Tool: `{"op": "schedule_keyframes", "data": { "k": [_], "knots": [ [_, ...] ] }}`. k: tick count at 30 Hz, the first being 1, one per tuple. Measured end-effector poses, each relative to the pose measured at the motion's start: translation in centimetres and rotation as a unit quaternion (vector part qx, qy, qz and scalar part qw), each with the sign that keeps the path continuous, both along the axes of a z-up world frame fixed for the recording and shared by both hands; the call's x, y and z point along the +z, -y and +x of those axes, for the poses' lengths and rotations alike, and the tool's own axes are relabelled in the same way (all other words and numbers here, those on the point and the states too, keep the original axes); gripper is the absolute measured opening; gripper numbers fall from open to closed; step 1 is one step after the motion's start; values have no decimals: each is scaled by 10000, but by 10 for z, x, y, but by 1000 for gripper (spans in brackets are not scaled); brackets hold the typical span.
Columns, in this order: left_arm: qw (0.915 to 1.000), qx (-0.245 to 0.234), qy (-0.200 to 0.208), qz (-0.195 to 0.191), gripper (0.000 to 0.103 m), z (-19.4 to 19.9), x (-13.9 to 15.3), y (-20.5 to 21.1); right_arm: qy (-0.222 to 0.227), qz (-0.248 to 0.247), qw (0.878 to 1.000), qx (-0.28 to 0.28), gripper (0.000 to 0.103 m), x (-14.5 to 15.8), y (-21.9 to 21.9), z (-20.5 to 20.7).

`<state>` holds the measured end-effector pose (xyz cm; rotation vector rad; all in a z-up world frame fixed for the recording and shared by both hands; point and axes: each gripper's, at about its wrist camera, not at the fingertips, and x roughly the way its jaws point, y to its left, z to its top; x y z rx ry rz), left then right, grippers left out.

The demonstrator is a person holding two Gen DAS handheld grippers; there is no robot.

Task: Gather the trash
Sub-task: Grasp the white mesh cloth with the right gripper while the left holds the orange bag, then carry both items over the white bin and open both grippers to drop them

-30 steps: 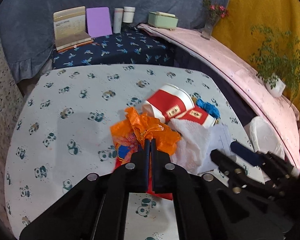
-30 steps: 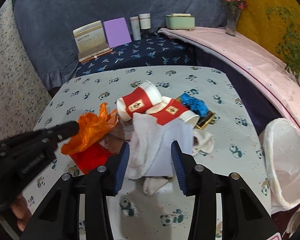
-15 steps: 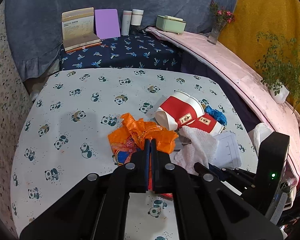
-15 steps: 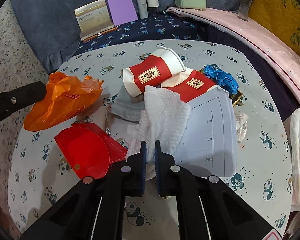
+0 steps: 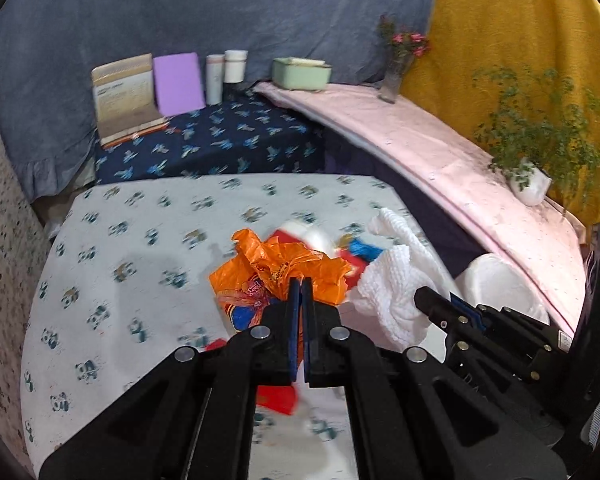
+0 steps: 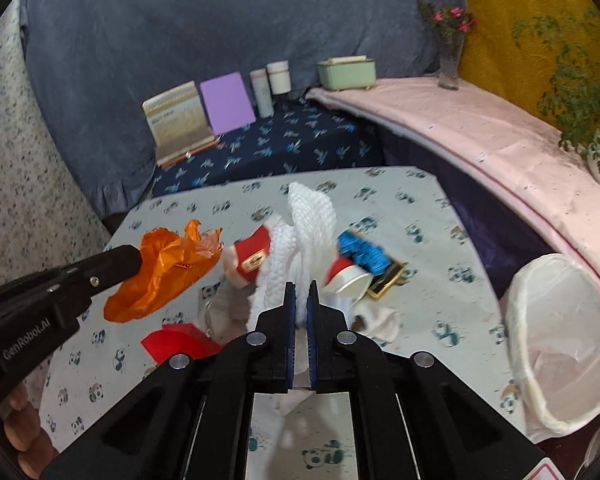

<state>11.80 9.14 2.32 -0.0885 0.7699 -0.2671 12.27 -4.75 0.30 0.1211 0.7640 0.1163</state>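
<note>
Clamping the orange plastic bag, my left gripper had its jaws pressed together on it. My right gripper pinched the white towel; the lined bin stood to its right.

Colours and patterns on and around the panda-print table

Pale tablecloth dotted with dark teal pandas; crumpled orange plastic bag with a red-and-blue print; white waffle-textured cloth; red paper cups with white rims and a small gold label; bright blue wrapper on a black, gold-edged packet; flat red piece; white bag-lined bin. Behind: navy cloth with blue dragonflies, purple board, mint-green box, pink shelf cover, slate-blue backdrop, mustard-yellow drape. Black grippers with blue pads.
</note>
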Motion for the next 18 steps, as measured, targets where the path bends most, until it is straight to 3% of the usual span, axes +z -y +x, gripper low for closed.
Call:
{"op": "schedule_keyframes", "data": {
  "k": [11,18],
  "knots": [
    [9964,-824,208,-11,1,-14,20,96,335,-19,9960,-826,5,23,87,-34],
    [9892,-1440,244,74,1,-26,22,165,391,18,9882,-1481,5,22,148,-61]
  ]
}}
